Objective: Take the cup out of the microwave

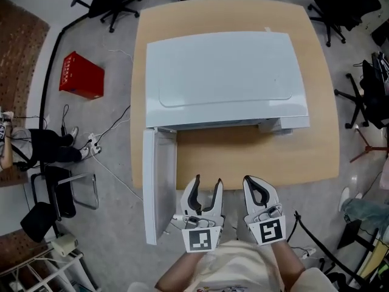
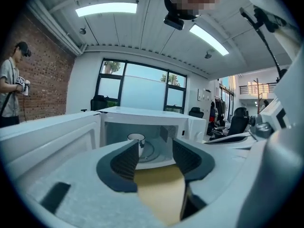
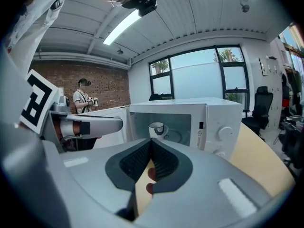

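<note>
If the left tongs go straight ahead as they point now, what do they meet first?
Likely the open white microwave, reached across the wooden table; the white cup inside stands slightly left of that line. Depth is unclear.

Office-like lab with swivel chairs [image 1: 111, 0], brick wall [image 2: 45, 82], trailing cables [image 1: 114, 124].

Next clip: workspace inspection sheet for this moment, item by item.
Surface: light wooden table, bearing only the white microwave oven.
Job's things: microwave door swung open; white cup inside.
Clutter: nothing seen.
Grippers: left gripper open, empty; right gripper shut, empty; both short of the microwave.
Cables: loose leads on the floor left of the table.
Surroundings: red box, black office chairs, a bystander by a brick wall.
</note>
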The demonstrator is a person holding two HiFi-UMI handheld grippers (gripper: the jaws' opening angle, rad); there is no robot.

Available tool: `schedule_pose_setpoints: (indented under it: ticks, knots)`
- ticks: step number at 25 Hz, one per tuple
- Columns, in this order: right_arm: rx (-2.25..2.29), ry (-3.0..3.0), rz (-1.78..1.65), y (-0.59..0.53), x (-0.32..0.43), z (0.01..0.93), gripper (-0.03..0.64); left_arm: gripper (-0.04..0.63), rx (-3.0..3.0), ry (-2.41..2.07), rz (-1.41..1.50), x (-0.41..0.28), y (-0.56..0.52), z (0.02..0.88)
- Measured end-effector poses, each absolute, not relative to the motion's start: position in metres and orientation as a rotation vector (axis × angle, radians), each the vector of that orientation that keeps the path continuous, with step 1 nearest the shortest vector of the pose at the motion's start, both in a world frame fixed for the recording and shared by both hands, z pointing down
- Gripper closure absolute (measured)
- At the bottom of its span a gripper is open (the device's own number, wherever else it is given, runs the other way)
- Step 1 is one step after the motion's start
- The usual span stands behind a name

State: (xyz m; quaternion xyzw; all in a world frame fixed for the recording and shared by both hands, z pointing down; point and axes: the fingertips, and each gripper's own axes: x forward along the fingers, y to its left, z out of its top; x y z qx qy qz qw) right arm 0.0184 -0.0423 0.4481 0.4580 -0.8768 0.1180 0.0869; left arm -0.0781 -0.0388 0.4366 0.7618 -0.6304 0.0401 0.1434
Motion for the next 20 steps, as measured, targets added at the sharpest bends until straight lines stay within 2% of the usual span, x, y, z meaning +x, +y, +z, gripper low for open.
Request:
schedule_pose_setpoints:
  ticks: [3,20]
  knots:
    - [1.363,-2.602,0.385,-0.048,0.02,0.459,0.611,0.307,2.181,-1.877,0.143,-0.085,-0.053,0.456]
    - [1.349,-2.531,0.462,-0.069,0.025,0.525,0.611,0.252,2.172,-1.954,0.084,-0.095,-0.151,0.522]
